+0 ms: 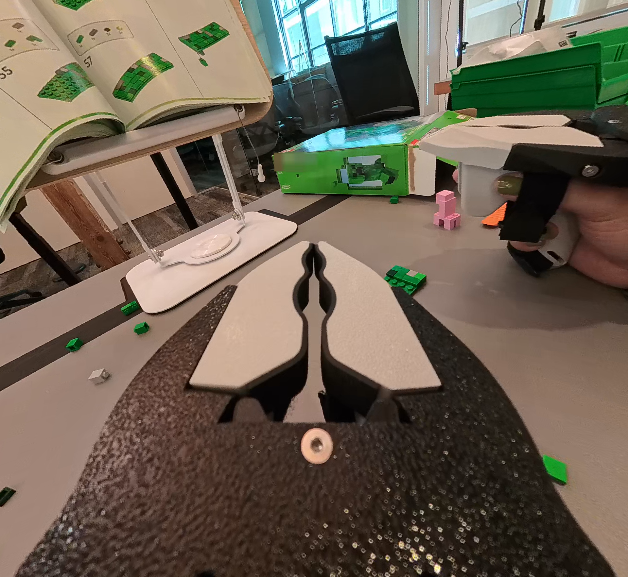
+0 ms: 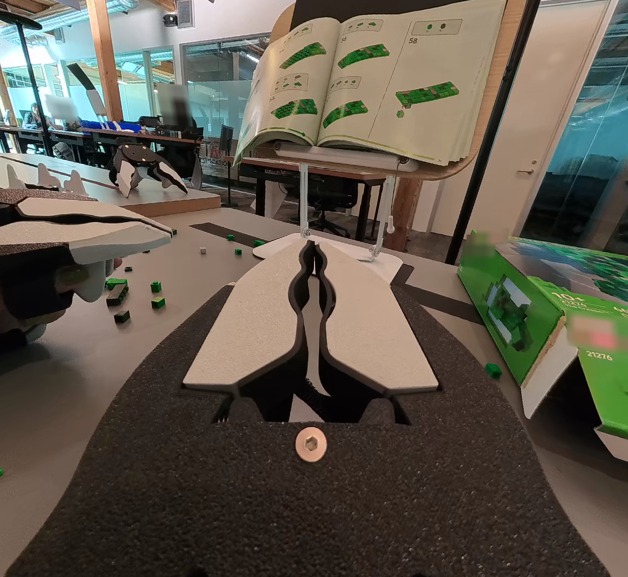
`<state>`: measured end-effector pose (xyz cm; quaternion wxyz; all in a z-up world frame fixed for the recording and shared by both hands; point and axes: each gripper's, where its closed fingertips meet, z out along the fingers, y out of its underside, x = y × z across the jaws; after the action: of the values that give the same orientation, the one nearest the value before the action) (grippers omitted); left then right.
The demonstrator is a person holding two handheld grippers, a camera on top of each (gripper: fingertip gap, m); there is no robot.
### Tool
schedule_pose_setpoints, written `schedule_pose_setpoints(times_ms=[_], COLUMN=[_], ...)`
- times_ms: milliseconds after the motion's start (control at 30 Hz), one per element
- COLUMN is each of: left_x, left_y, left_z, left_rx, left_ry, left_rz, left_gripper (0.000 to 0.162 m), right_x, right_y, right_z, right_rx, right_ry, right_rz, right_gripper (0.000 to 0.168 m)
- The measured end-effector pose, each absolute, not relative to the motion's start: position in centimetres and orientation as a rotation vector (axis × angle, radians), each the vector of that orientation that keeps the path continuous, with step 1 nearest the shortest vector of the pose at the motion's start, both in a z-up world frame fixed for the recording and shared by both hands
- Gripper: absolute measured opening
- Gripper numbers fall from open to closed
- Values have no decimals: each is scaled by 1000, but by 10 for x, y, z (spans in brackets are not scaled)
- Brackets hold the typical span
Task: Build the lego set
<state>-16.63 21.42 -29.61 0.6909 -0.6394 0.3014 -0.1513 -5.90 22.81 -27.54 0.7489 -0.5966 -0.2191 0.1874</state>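
Table: a smooth matte grey table (image 1: 509, 374) with a dark inlaid strip running across it.
Left gripper: the left gripper (image 1: 314, 248) has pale, grainy, curved fingers set in a rough, speckled black body; the tips are pressed together with nothing between them, held above the table.
Right gripper: the right gripper (image 2: 314, 245) has the same pale fingers with wavy inner edges in a coarse black body; its tips meet and it carries nothing. In the left wrist view it shows side-on at the right, gripped by a hand (image 1: 598, 231).
Lego build: a small flat green plate assembly (image 1: 405, 278), studded, with one pale tile on top, lies on the table just right of the left gripper's tips, touched by neither gripper.
Loose bricks: small green bricks (image 2: 157, 302) and darker ones lie scattered over the left part of the table; a single grey brick (image 1: 99, 375) lies apart from them.
Pink figure: a blocky pink figure (image 1: 446, 210) stands near the box.
Box: a glossy green cardboard box (image 1: 343, 170) lies on its side, one end flap open.
Instructions: an open instruction booklet (image 2: 367, 85) with green build diagrams rests on a white stand (image 1: 210, 261) with a wooden backboard.
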Motion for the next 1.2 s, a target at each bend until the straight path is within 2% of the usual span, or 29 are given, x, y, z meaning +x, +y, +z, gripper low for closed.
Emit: schedule_pose_setpoints(times_ms=[700,833,900,1000,1200], left_x=[-165,-165,-165,-166,-167], left_y=[213,213,213,214,216], left_z=[-296,-295,-294,-293,-292], left_rx=[-1422,-1414,-1411,-1410,-1411], left_ry=[681,683,676,663,653], left_rz=[-347,-350,-355,-364,-376], left_gripper=[0,0,0,0,0], right_x=[-57,-83,-98,-107,-121], right_y=[230,212,194,171,163], right_z=[-278,-287,-313,-348,-375], right_rx=[-1334,-1394,-1533,-1742,-1712], right_ry=[-496,-795,-1083,-1366,-1674], right_rz=[405,556,663,802,696], right_gripper=[0,0,1,16,20])
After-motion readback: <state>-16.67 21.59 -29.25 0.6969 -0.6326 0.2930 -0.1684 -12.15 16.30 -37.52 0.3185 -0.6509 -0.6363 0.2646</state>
